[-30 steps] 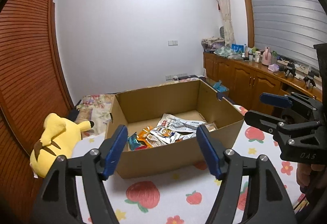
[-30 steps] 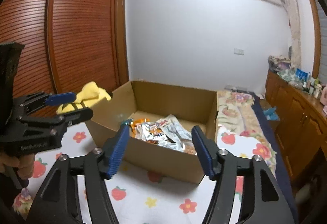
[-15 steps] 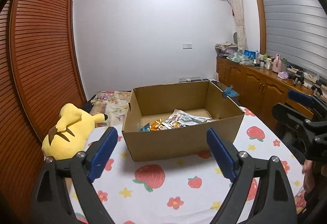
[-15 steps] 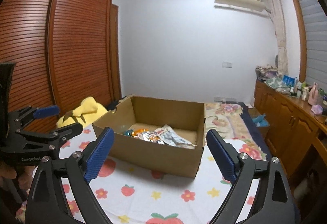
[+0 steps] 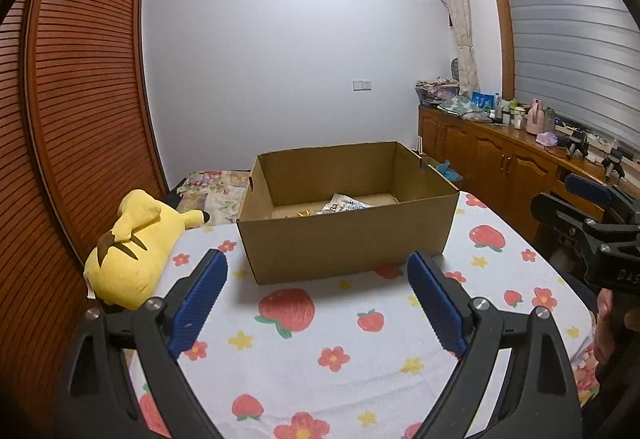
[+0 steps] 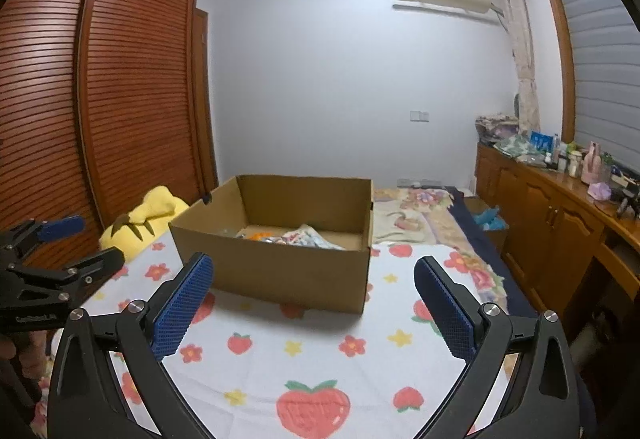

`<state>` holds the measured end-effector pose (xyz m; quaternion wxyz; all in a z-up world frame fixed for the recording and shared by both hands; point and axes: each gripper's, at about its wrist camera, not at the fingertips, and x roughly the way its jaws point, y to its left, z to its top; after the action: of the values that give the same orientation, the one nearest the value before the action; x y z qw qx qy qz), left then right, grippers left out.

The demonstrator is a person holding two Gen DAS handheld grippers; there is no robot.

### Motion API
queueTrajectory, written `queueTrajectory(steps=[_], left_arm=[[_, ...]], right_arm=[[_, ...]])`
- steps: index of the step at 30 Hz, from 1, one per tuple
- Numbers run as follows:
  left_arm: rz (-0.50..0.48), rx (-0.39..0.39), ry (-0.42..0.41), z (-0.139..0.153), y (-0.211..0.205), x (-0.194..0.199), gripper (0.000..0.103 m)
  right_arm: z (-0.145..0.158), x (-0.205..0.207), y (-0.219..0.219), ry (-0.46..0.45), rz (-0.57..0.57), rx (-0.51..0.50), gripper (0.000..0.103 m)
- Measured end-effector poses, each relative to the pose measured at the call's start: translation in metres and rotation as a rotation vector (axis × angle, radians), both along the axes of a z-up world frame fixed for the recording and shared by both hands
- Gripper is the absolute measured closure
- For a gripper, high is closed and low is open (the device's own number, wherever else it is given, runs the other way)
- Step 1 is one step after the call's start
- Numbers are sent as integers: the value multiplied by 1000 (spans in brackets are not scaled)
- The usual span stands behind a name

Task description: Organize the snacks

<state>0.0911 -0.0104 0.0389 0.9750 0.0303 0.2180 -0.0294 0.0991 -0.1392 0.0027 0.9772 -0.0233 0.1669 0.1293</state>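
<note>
- Bedroom walls, a slatted wardrobe and a wooden counter (image 5: 516, 155) along the window side frame a bed under a strawberry-print sheet (image 5: 320, 323), and everything below is placed relative to the cardboard box (image 5: 348, 239) standing on that sheet.
- Your left gripper (image 5: 318, 299) now sits on the near side of the box, well back from its front wall; a second ago it was close over the rim, looking down into the box.
- Its jaws have just been opening and now stand wide apart with nothing between them.
- Your right gripper (image 6: 320, 303) has pulled back the same way, off the box's near right corner, jaws spread wide and empty after just opening.
- The snack packets (image 6: 296, 237) lie inside the box on its floor, toward the back, only partly visible over the front wall.
- Judging from this, both releases are done and you are withdrawing; no snack shows outside the box, so the sorting looks close to finished.
- The box's long axis runs left to right across your left view, open top upward, one long wall facing you.
- A yellow plush toy (image 5: 132, 251) lies just left of the box.
</note>
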Motion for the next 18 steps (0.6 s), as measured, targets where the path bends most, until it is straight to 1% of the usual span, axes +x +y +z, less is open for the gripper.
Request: queueTrajectory(steps=[4,11,18], left_arm=[[-3,-8,3,-2,-1,-6,11],[0,9,9,-6,-4,-9,10],[-1,1,7,-6,-2,-11,10]], right_arm=[[-1,-5,-3,4,-7,-2,1],[-1,-11,-3,-4,-21,-8,1],[-4,-14,-4,-5,-24,-12,1]])
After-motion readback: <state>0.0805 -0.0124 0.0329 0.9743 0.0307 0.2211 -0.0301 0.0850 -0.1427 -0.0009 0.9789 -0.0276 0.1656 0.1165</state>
